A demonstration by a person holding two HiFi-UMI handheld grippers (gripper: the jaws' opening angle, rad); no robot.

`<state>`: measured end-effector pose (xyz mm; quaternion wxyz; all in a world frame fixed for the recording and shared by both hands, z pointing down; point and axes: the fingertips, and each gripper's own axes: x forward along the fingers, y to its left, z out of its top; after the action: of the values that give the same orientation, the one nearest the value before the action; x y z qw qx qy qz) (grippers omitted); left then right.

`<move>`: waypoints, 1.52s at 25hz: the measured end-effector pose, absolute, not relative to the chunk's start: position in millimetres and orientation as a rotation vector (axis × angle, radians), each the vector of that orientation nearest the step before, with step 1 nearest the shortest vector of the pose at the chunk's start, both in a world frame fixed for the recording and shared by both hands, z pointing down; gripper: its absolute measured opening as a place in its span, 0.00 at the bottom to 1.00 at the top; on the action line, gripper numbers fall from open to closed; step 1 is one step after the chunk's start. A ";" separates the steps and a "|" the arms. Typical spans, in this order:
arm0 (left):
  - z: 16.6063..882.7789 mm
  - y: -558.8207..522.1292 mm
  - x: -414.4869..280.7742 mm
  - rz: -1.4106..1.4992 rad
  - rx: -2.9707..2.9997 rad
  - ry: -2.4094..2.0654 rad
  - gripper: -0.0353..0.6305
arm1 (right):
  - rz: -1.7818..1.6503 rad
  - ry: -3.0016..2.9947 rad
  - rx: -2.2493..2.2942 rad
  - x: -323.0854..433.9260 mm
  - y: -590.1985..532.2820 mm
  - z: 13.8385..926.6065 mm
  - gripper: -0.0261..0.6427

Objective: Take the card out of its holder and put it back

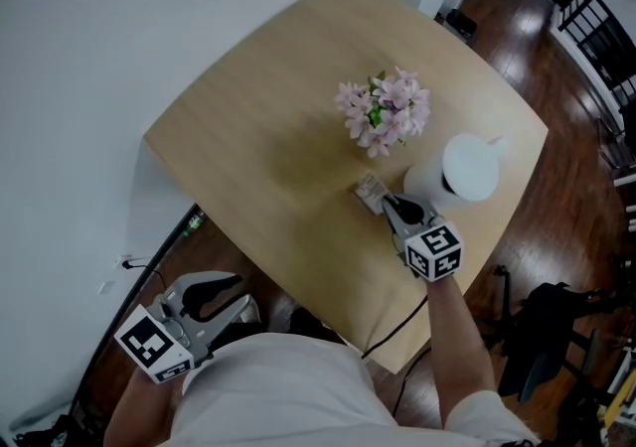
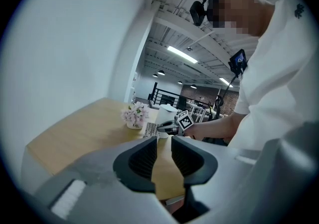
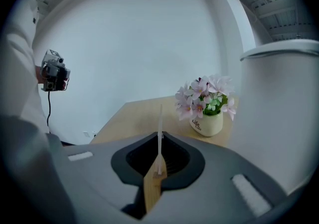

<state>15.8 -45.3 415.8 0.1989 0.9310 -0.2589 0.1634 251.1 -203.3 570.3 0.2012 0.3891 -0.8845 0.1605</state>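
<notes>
A pale card (image 1: pixel 371 189) with dark stripes of print stands on the wooden table (image 1: pixel 258 137) in front of a flower pot. My right gripper (image 1: pixel 388 203) reaches it from the near side and is shut on the card. In the right gripper view the card (image 3: pixel 160 133) shows edge-on as a thin white blade pinched between the pads of the right gripper (image 3: pixel 159 156). I cannot make out its holder. My left gripper (image 1: pixel 237 296) hangs off the table's near left edge, open and empty. In its own view the left gripper (image 2: pixel 162 156) looks toward the card (image 2: pixel 151 129).
A small white pot of pink flowers (image 1: pixel 384 112) stands just beyond the card. A white lidded jug (image 1: pixel 467 169) sits right of it, close to the right gripper. A black cable (image 1: pixel 397 321) hangs over the table's near edge. Dark chairs (image 1: pixel 596 18) stand on the wooden floor at far right.
</notes>
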 end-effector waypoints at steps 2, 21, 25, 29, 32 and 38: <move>414.4 -44.8 16.5 0.459 2.612 -0.713 0.20 | 0.431 -2.474 1.090 251.3 -202.7 562.7 0.07; 397.1 -11.2 -55.6 0.332 2.736 -0.655 0.20 | 0.164 -2.444 1.134 199.1 -151.2 454.6 0.07; 397.4 5.8 -90.6 0.319 2.755 -0.653 0.20 | 0.164 -2.458 1.098 156.2 -119.7 440.0 0.07; 399.6 25.1 -128.8 0.308 2.766 -0.660 0.20 | 0.187 -2.478 1.029 103.1 -81.4 436.0 0.07; 400.5 41.9 -157.0 0.299 2.771 -0.661 0.20 | 0.190 -2.489 0.972 61.0 -49.4 434.0 0.07; 402.5 75.9 -211.2 0.302 2.770 -0.656 0.20 | 0.211 -2.521 0.895 -19.6 15.9 433.4 0.07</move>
<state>-211.2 75.9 402.5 0.1389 0.9583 -0.2270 0.1044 -19.6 15.9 433.4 0.2271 0.3249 -0.9149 0.0766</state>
